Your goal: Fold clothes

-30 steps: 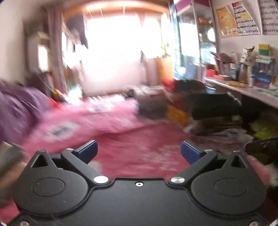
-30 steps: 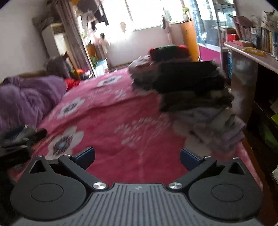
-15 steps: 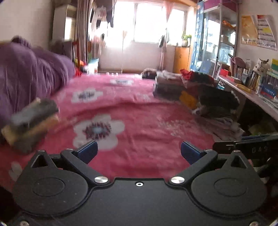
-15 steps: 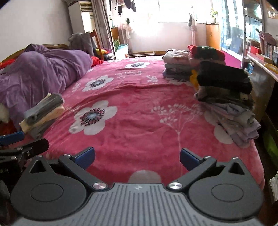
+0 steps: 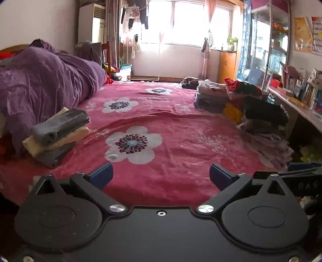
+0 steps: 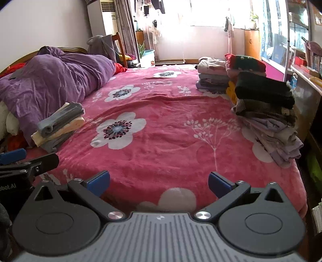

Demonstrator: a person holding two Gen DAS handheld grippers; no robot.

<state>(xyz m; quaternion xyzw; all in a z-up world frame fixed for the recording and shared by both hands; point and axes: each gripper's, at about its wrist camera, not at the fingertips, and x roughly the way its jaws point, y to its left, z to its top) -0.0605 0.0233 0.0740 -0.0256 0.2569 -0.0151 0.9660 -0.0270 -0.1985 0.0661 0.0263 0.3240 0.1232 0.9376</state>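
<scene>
**Both grippers hovering empty over the flowered bed**

Broadly, a pink fleece bedspread with white flowers (image 5: 181, 141) is covering a wide bed and filling most of both views. The left gripper (image 5: 161, 177) is hanging over the near edge of the bed with its blue-padded jaws standing wide apart and nothing between them. The right gripper (image 6: 159, 183) is sitting just beside it, jaws likewise spread and empty.

A small stack of folded grey and cream clothes (image 5: 58, 133) is resting on the left side of the bedspread, touching a crumpled purple quilt (image 5: 46, 80) that is lying along the left edge. A long row of folded garments in lilac, black, yellow and red (image 6: 259, 100) is running down the right side of the bed, well apart from the small stack.

Beyond the foot of the bed, a bright window (image 5: 187, 22) is glaring, with laundry hanging near it. A white standing air conditioner (image 6: 108, 18) is standing by the left wall, and a cluttered shelf with books (image 5: 301, 94) is lining the right wall.
</scene>
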